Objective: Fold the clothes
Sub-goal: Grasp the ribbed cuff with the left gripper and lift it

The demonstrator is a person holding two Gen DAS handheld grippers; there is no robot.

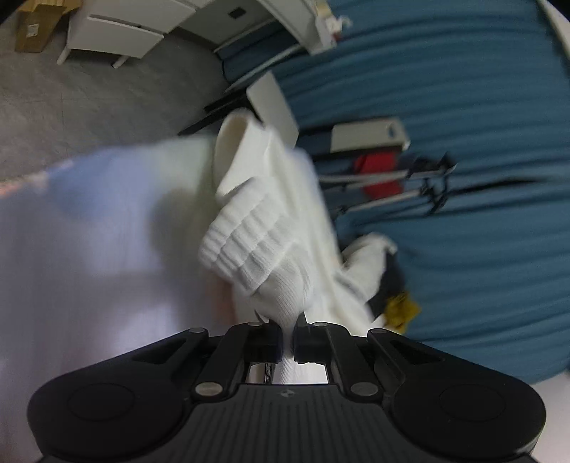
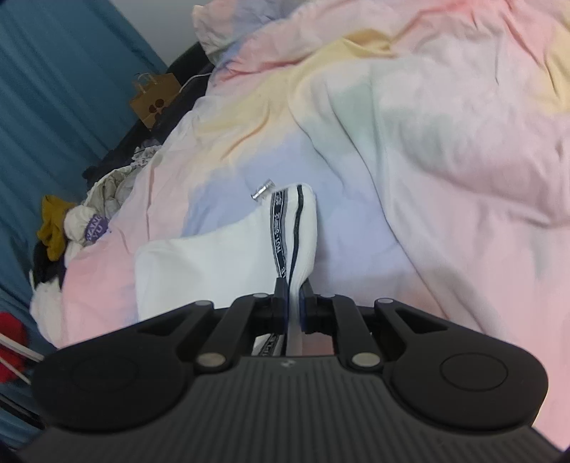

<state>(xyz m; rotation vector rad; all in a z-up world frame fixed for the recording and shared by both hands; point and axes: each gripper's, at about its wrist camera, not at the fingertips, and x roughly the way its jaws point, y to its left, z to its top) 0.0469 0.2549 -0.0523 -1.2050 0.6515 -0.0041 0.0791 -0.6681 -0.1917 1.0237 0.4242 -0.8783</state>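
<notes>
A white ribbed sock [image 1: 256,228] hangs in front of my left gripper [image 1: 288,326], whose jaws are shut on its lower end; its open cuff points up and away. In the right wrist view a white sock with a dark lettered stripe [image 2: 292,228] stands up from my right gripper [image 2: 294,302], which is shut on it. The rest of that white fabric [image 2: 199,270] spreads to the left over the pastel bedding [image 2: 445,149].
A pile of mixed clothes [image 2: 78,220] lies at the bed's left edge beside a blue curtain [image 2: 53,89]. A brown paper bag [image 2: 156,99] stands further back. A small metal piece [image 2: 263,188] lies on the bedding. A white cabinet [image 1: 117,28] stands on grey floor.
</notes>
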